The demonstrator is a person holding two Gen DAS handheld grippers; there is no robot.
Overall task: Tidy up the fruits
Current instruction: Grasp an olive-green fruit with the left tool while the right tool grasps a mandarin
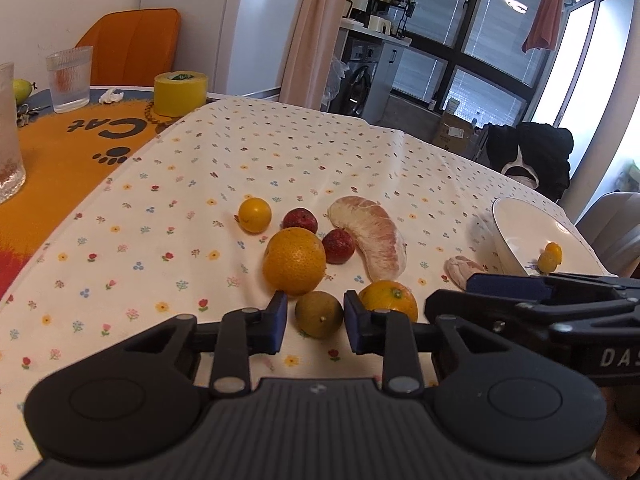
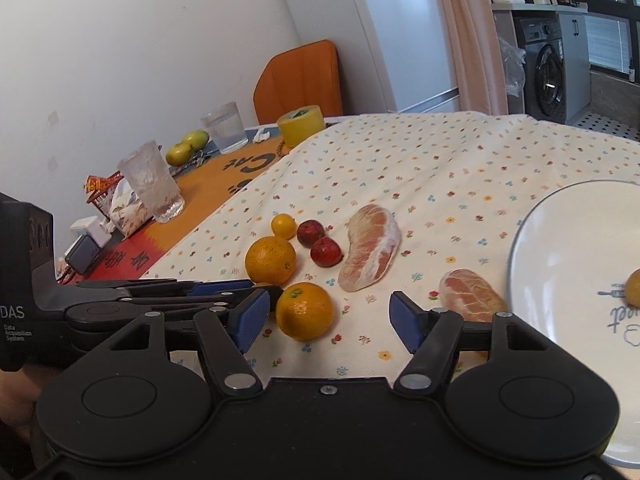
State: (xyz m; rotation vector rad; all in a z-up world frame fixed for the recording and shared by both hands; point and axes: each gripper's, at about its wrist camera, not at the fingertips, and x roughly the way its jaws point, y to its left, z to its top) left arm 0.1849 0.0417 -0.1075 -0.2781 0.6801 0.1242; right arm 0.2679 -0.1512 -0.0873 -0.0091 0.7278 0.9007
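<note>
The left hand-held gripper (image 1: 316,324) is seen low over the surface (image 1: 224,168), its blue pads narrowly parted around a small greenish-brown fruit (image 1: 319,314). A slim gap shows on each side of the fruit, so it is not gripped. Just beyond the left pad a large orange (image 1: 294,261) is found, and just beyond the right pad a second orange (image 1: 390,300) lies partly hidden. Farther ahead a small yellow fruit (image 1: 255,214) and two dark red fruits (image 1: 300,220) (image 1: 338,245) are set close together, with a long peeled pomelo segment (image 1: 370,236) to their right.

The right hand-held gripper (image 2: 326,320) is held wide open above the cloth, nothing between its fingers. The second orange (image 2: 305,310) is seen just ahead of its left pad, and a shorter pomelo piece (image 2: 470,295) just ahead of its right pad. To the right of that a white plate (image 2: 560,264) is placed, with one small yellow fruit (image 2: 633,287) lying on it at the frame edge. The left hand-held gripper is seen from the right wrist view coming in from the left, its tips close by the orange.

Far off to the left, on an orange mat (image 1: 52,160), two glasses (image 1: 70,79) (image 1: 8,132) and a yellow tape roll (image 1: 181,93) are seen.
</note>
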